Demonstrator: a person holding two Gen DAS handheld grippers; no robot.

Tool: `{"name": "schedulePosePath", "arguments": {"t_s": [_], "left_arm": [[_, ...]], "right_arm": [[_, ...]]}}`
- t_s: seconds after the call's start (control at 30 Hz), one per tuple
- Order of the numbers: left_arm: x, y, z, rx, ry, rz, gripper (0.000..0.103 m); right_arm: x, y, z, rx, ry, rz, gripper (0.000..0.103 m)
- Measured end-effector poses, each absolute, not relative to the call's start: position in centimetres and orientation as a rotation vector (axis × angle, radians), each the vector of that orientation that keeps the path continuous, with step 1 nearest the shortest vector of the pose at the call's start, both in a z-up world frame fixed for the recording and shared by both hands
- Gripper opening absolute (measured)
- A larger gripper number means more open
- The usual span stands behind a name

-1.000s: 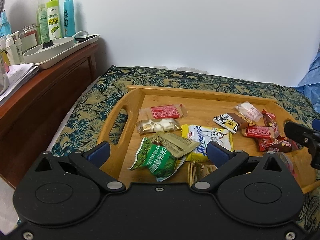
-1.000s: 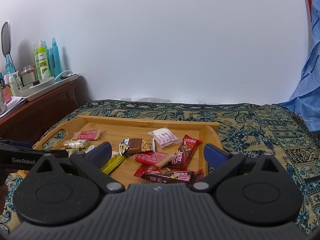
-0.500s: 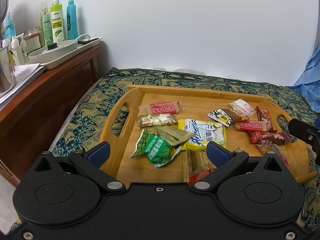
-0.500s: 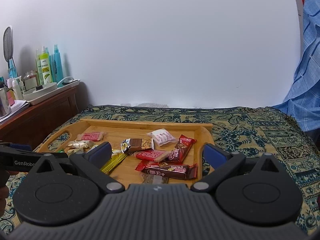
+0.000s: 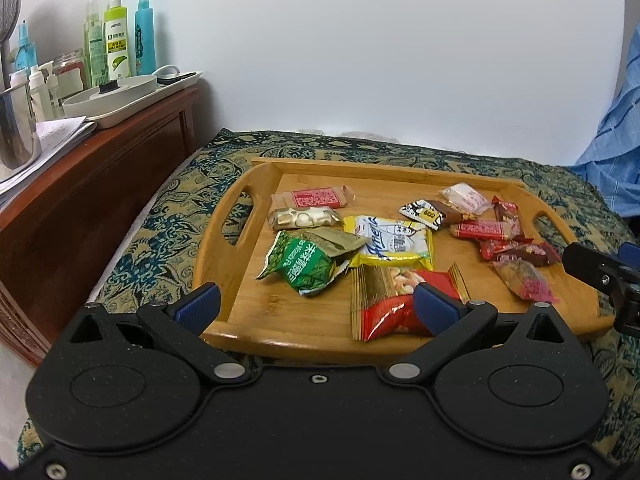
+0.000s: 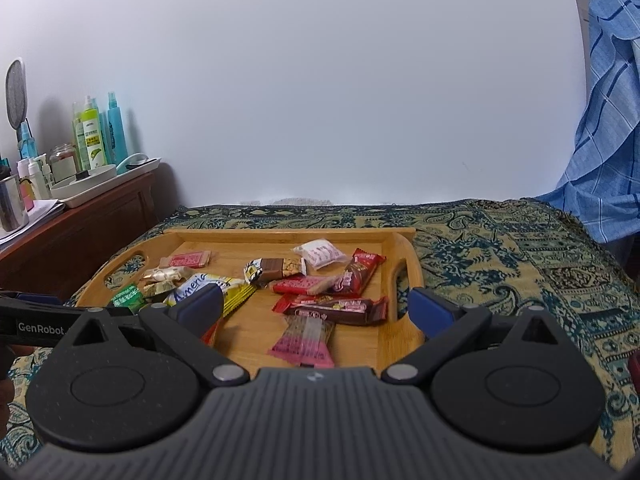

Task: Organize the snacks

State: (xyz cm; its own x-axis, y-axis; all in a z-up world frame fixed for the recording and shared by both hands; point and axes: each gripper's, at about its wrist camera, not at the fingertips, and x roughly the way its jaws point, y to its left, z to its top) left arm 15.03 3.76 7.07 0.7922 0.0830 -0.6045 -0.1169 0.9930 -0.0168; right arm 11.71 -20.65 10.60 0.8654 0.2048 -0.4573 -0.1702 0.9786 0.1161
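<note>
A wooden tray [image 5: 224, 256] on a patterned bedspread holds several snack packs. In the left wrist view I see a green pack [image 5: 304, 266], a yellow and white pack [image 5: 394, 242], a red and gold pack [image 5: 390, 302] and red bars [image 5: 484, 230]. My left gripper [image 5: 318, 306] is open and empty, just before the tray's near edge. My right gripper [image 6: 316, 308] is open and empty, above the tray's near right part, over a pink pack [image 6: 306, 340] and a brown bar [image 6: 340, 306]. The tray [image 6: 400, 344] also shows in the right wrist view.
A wooden bedside cabinet [image 5: 100, 168] stands left of the bed, with bottles [image 5: 116, 40], a white tray [image 5: 120, 98], papers and a steel cup. A blue checked cloth [image 6: 608, 128] hangs at the right. A white wall is behind.
Both grippers have pulled back and up from the tray, so more of it and of the near snack packs shows. The jaws stay open.
</note>
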Motion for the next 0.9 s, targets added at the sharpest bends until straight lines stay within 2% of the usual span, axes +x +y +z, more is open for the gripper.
{"name": "schedulePosePath", "arguments": {"t_s": [0.9], "left_arm": [[10.2,3.4,5.2,-0.057,0.679,0.110,0.103]], "right_arm": [[6.6,-20.7,8.3,0.056,0.528,0.173,0.103]]}}
